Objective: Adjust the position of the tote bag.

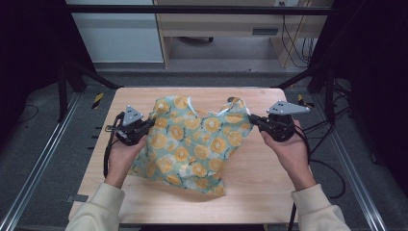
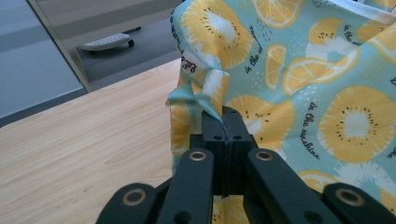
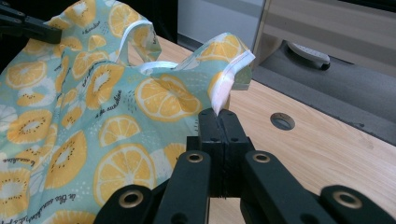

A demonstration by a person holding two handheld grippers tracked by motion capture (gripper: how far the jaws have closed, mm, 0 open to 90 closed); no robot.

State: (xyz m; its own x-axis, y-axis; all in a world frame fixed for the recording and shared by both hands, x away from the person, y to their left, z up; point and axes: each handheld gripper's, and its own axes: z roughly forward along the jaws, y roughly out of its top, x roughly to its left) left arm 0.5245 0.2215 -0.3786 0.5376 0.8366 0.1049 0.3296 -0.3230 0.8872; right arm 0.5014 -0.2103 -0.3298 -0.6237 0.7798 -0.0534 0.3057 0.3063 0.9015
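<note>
While both of my hands sit at the near edge of the table (image 1: 144, 202), the grasp step reads as done: my left gripper (image 1: 150, 124) is clamped on a pinch of the fruit-print cloth (image 1: 195, 144) at its 9 o'clock edge, and my right gripper (image 1: 252, 119) is clamped on the hemmed corner at about 2 o'clock. Left gripper view: jaws pressed together with a fold of the cloth (image 2: 299, 88) rising out between them. Right gripper view: same, jaws together on the white-edged hem, cloth (image 3: 93, 121) falling away toward 9 o'clock

Cloth position: middle of the table, upper part lifted and held between the two grips, lower part at 6 o'clock bunched and resting on the wood. White straps or hem loops show at its 12 o'clock edge

Judgement: pickup complete, spreading partly done. Left to do, as I read it: pull the two grips apart to take out the slack, then lay or fold the cloth. Wrinkles through the centre say it is not yet taut

Beyond the table at 12 o'clock: grey floor, a pale cabinet (image 1: 125, 33)
</note>
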